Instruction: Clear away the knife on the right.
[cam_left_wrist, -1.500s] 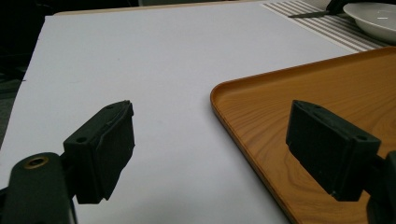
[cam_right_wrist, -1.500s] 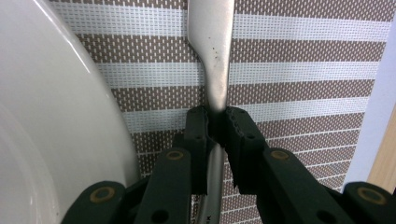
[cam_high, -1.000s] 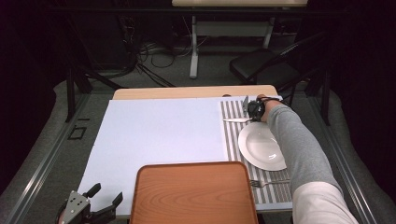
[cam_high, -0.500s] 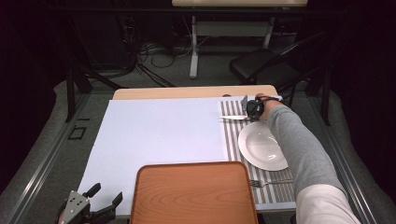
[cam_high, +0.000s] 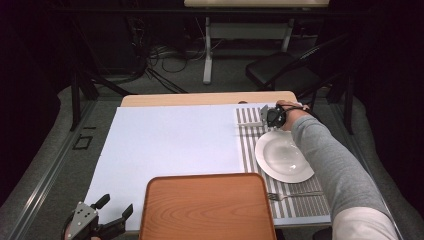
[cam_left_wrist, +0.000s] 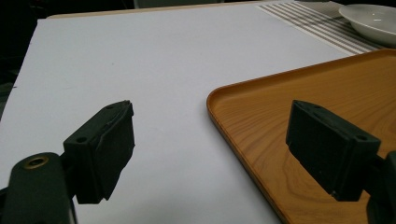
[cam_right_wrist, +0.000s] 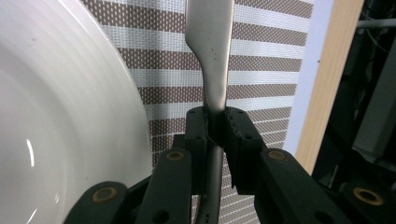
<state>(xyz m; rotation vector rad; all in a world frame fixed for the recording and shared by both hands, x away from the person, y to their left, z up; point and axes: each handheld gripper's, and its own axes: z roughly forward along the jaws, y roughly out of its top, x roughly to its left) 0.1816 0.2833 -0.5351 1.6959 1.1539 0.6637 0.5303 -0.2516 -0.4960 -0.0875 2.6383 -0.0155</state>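
At the far right of the mat: right gripper clamped on a knife.
Knife's long axis ran straight out from the jaws, beside the plate. Left gripper hung wide open, empty, near left.

We see a light wooden desk almost wholly covered by a large pale white sheet. At the near edge a rounded-corner brown wooden tray lies on the sheet. On the desk's right side lies a grey-and-white striped woven placemat, bearing a round white plate and a metal fork
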